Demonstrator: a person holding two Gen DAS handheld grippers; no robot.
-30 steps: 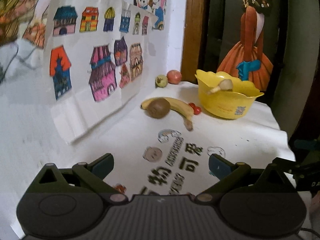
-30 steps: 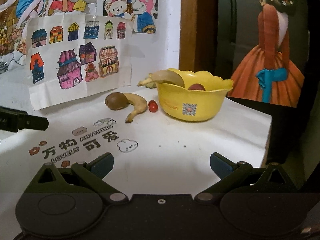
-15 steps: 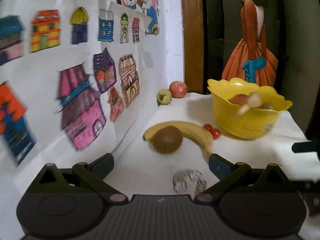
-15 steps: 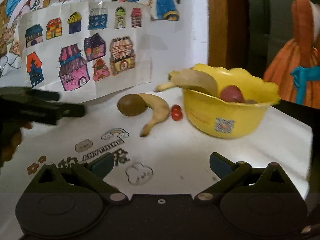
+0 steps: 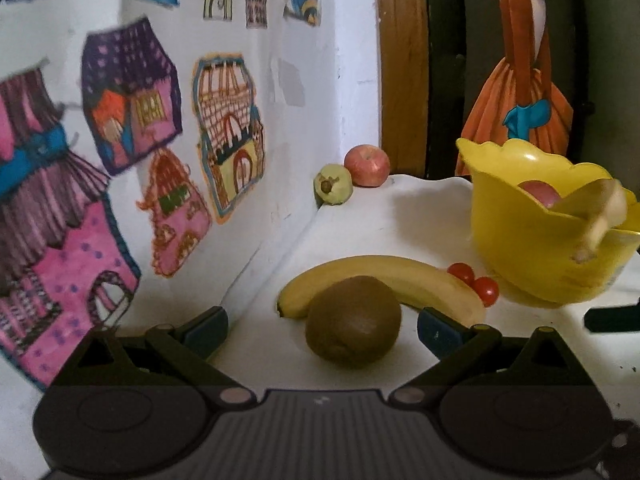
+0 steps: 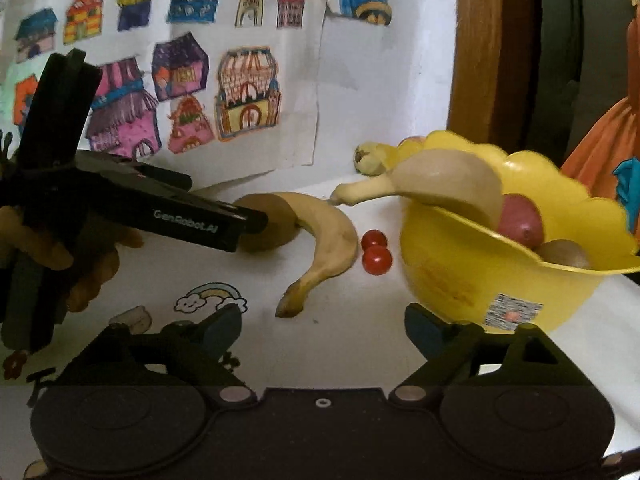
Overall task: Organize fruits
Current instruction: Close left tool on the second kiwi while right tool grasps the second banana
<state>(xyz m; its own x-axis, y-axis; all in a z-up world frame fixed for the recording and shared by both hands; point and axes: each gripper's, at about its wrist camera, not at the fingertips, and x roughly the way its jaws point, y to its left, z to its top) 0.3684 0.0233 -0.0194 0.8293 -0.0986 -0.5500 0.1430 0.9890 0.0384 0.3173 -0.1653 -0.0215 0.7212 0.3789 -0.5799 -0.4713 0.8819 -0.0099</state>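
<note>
Left gripper [image 5: 320,326] sitting wide open, kiwi [image 5: 353,322] lying between its fingers, touching banana [image 5: 384,282]; right gripper [image 6: 320,330] hanging wide, empty.

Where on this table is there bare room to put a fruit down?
Bare cloth lies in front of the banana and bowl, near the right tongs. It is crowded around the kiwi, banana and tomatoes, where the left tongs stand open.
</note>
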